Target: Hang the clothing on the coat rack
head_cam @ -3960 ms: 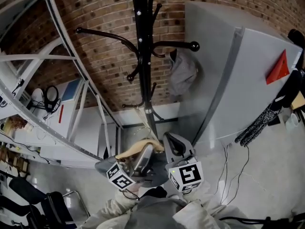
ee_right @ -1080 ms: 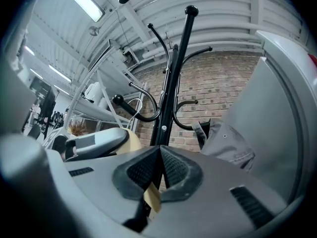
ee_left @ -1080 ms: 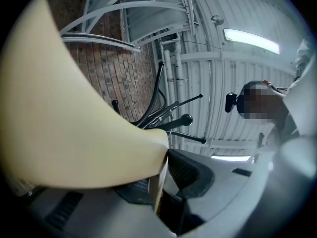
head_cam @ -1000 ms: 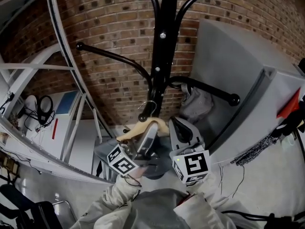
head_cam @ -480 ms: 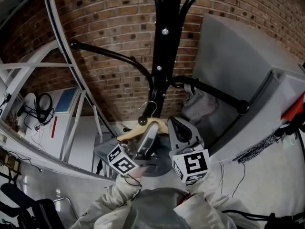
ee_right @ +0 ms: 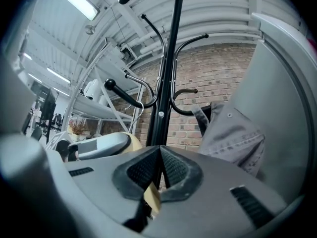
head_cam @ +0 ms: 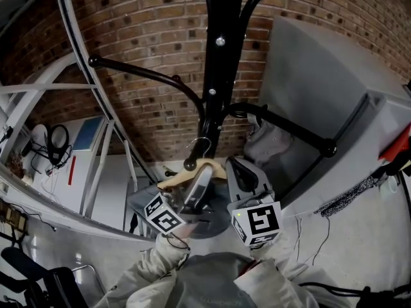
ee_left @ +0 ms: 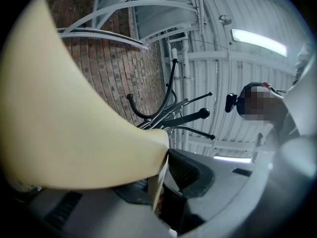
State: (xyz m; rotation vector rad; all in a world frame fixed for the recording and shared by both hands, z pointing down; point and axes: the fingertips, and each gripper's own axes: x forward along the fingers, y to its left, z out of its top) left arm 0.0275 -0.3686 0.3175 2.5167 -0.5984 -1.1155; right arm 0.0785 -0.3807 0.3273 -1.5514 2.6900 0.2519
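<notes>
1. Left gripper: I read the jaws as clamped on the cream wooden hanger, whose broad shoulder fills the left of the left gripper view.
2. Right gripper: the ribbed pads are closed on a thin cream edge of the same hanger.
3. In the head view, both grippers sit side by side. The grey clothing drapes below the hanger.
4. The hanger's wire hook stands just beside the knobbed tip of a lower arm of the black coat rack. I cannot confirm contact.
5. A second grey garment hangs on the rack's right arm, in front of the brick wall.
</notes>
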